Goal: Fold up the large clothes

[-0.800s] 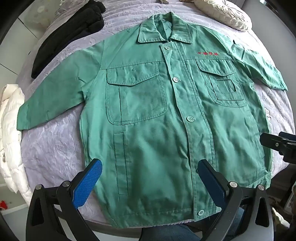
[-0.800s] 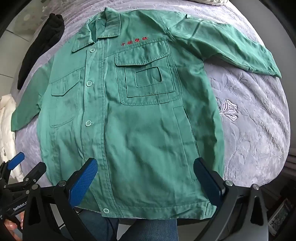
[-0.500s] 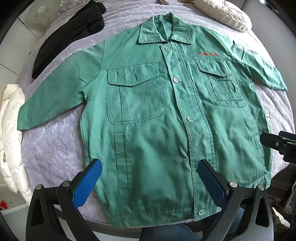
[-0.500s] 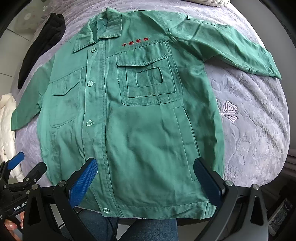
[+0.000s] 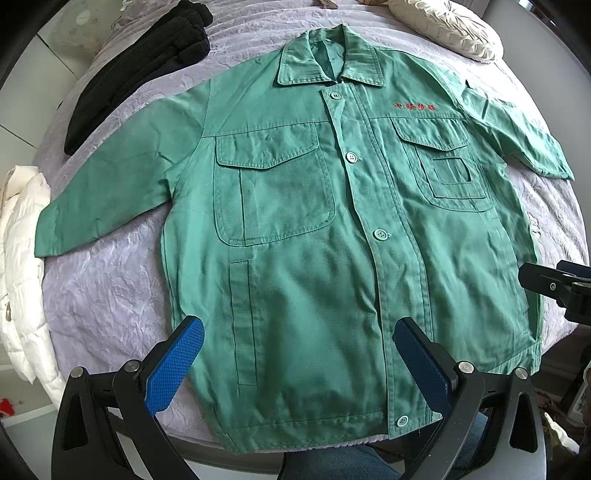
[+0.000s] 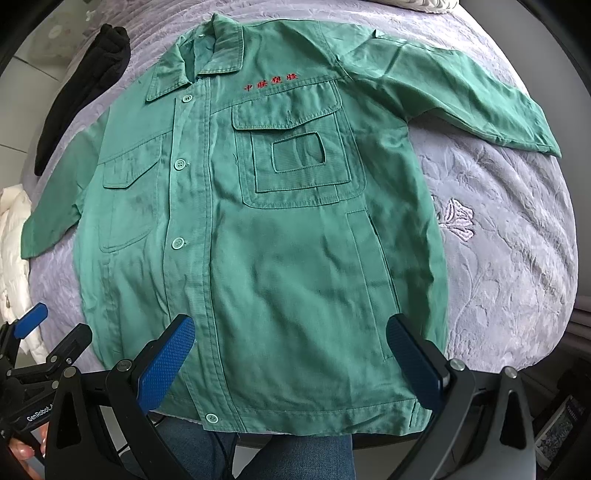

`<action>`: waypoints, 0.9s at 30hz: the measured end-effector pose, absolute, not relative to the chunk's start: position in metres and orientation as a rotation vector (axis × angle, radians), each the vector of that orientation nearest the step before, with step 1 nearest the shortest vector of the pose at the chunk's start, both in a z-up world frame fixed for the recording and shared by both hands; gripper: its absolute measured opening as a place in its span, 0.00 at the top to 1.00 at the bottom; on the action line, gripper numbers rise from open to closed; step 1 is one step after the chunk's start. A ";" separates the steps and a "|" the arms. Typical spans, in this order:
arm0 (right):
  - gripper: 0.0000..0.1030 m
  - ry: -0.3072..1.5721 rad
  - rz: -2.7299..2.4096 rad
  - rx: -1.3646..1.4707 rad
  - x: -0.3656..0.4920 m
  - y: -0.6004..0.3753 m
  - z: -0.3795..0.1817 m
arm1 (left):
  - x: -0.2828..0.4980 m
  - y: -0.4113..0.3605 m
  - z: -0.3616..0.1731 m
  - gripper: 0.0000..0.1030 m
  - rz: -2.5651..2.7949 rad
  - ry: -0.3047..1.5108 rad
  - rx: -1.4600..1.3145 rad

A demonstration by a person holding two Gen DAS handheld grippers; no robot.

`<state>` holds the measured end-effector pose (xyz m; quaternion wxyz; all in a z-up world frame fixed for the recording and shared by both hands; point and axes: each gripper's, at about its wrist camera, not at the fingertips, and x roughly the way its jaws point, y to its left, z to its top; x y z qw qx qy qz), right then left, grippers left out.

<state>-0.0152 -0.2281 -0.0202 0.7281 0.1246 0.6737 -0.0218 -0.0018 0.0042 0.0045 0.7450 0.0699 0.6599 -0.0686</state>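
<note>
A green work jacket [image 5: 303,229] lies flat and face up on a lilac bedspread [image 5: 103,295], buttoned, collar at the far side, both sleeves spread out. It also fills the right wrist view [image 6: 280,240]. My left gripper [image 5: 299,354] is open and empty, hovering above the jacket's hem on the left half. My right gripper [image 6: 291,354] is open and empty, above the hem on the right half. The right gripper also shows at the right edge of the left wrist view [image 5: 554,288], and the left gripper at the lower left of the right wrist view [image 6: 44,343].
A black garment [image 5: 140,70] lies at the far left of the bed. A white puffy jacket [image 5: 22,266] hangs over the left edge. A cream cushion [image 5: 447,27] sits at the far right. The person's jeans [image 6: 295,458] are at the near edge.
Both views have shifted very slightly; the jacket and both open grippers are otherwise as before.
</note>
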 end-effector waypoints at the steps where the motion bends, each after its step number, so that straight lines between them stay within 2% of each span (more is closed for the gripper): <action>1: 0.00 1.483 -0.048 0.273 -0.015 -0.228 -0.020 | -0.001 0.004 0.004 0.00 -0.151 1.445 0.155; 27: 0.00 1.478 -0.048 0.257 -0.019 -0.224 -0.017 | -0.011 0.014 0.006 0.00 -0.054 1.403 0.186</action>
